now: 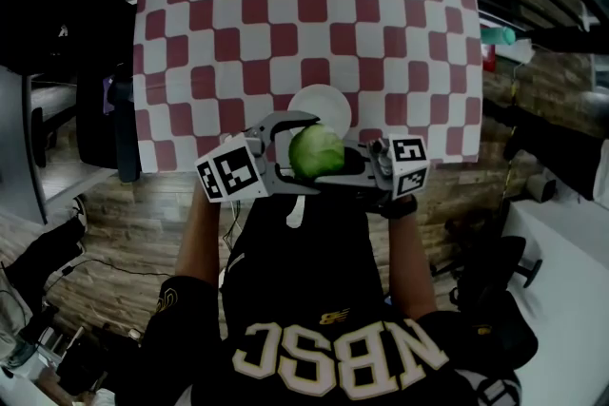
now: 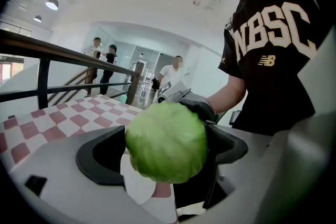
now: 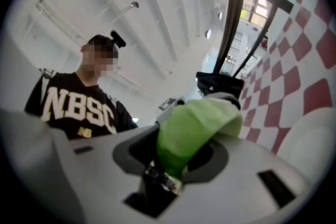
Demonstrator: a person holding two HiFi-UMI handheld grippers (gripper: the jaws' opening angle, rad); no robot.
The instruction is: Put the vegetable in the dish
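Observation:
A round green cabbage (image 1: pixel 316 152) hangs in the air over the table's near edge, between both grippers. My right gripper (image 1: pixel 350 163) reaches in from the right and is shut on the cabbage (image 3: pixel 195 131), which fills its jaws. My left gripper (image 1: pixel 290 152) comes from the left. Its jaws stand wide open around the cabbage (image 2: pixel 167 141), with a clear gap on the left side. The white dish (image 1: pixel 321 105) lies on the checked cloth just beyond the cabbage, and part of the dish (image 2: pixel 137 186) shows under the vegetable in the left gripper view.
The red-and-white checked cloth (image 1: pixel 285 24) covers the table ahead of me. A dark railing (image 2: pixel 47 50) runs behind the table, with people standing further off. Wooden floor (image 1: pixel 124 223) lies below the table's near edge.

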